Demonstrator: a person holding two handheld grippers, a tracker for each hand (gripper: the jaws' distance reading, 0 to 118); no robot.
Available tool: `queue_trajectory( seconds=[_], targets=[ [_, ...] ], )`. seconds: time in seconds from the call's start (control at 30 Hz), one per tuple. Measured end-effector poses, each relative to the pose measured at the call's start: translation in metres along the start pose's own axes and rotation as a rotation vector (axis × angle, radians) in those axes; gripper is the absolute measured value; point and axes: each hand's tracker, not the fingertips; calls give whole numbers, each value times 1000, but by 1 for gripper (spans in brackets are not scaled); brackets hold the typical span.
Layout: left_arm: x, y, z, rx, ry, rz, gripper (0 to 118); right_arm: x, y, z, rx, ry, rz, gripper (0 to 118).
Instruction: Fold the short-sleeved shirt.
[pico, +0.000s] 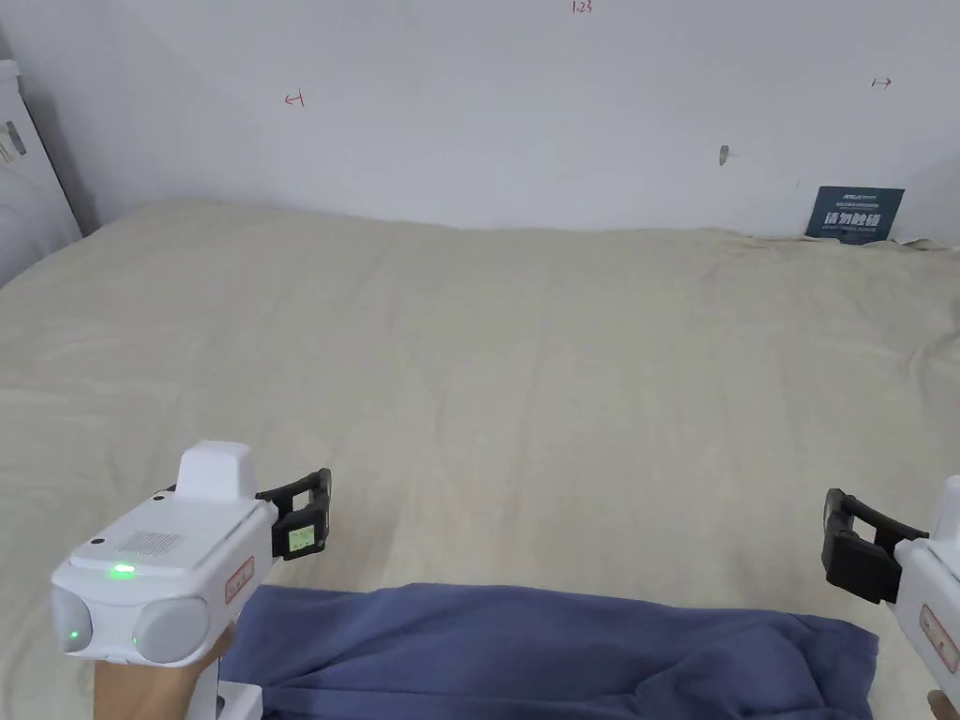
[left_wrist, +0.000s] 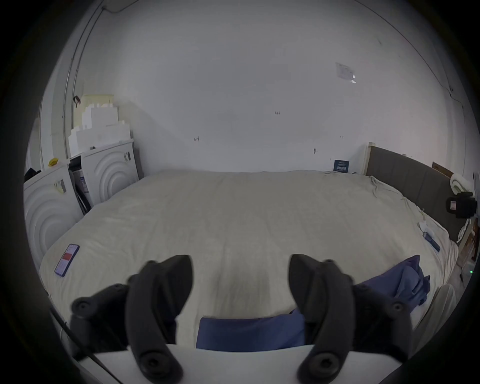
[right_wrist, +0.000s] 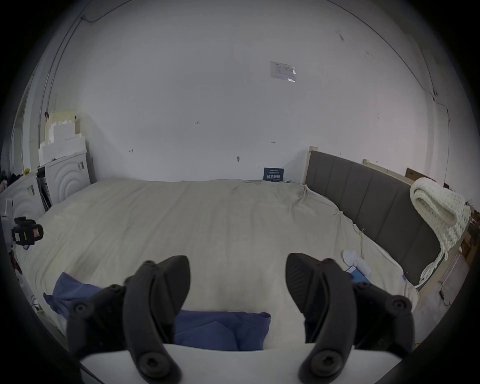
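Both tools empty, jaws wide apart: my left tool (pico: 305, 516) and right tool (pico: 844, 544) hovered above the bed (pico: 525, 375). Blue shirt (pico: 544, 652) lay bunched along the near edge. Best approach, I judged: grip opposite ends and spread it flat first.

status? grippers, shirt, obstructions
Left gripper and right gripper both open, empty, held above the bed. Blue shirt bunched at the near edge, unfolded, untouched. Phone off to the left, well apart from the shirt.
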Motion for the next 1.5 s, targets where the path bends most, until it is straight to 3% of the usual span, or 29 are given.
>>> queue_trajectory(
  seconds=[0.07,0.1,0.17,0.2,0.47,0.63,0.8,0.87,1.0,1.1,1.23,1.5],
  targets=[
    [3,-3,-1,-7,2,-9,61,-5,-3,2,16,0,-3,54],
    [2,-6,-3,-11,-2,-14,52,-6,-4,2,18,-1,-2,41],
    [1,-9,-5,-34,-19,-16,16,-4,-11,-2,29,-2,-1,2],
    [0,-10,-5,-49,-30,-12,1,-3,-12,-1,34,4,-3,1],
    [-39,-12,-16,-207,-200,152,0,-7,-10,-2,22,31,-19,0],
    [-91,-12,-41,-402,-399,357,0,-11,-9,0,20,27,0,0],
    [-121,-22,-64,-583,-422,392,0,-8,-9,-2,13,31,2,0],
    [-132,-28,-73,-652,-441,430,15,-7,-9,-4,10,29,4,0],
    [-136,-40,-83,-730,-354,409,101,-4,-10,-6,-1,28,5,1],
    [-134,-47,-87,-750,-313,372,107,-4,-11,-8,-12,25,14,0],
    [-133,-58,-95,-790,-295,395,107,-3,-14,-10,-25,24,19,0],
    [-126,-80,-115,-846,-280,365,100,0,-18,-12,-46,21,11,0]
  ],
)
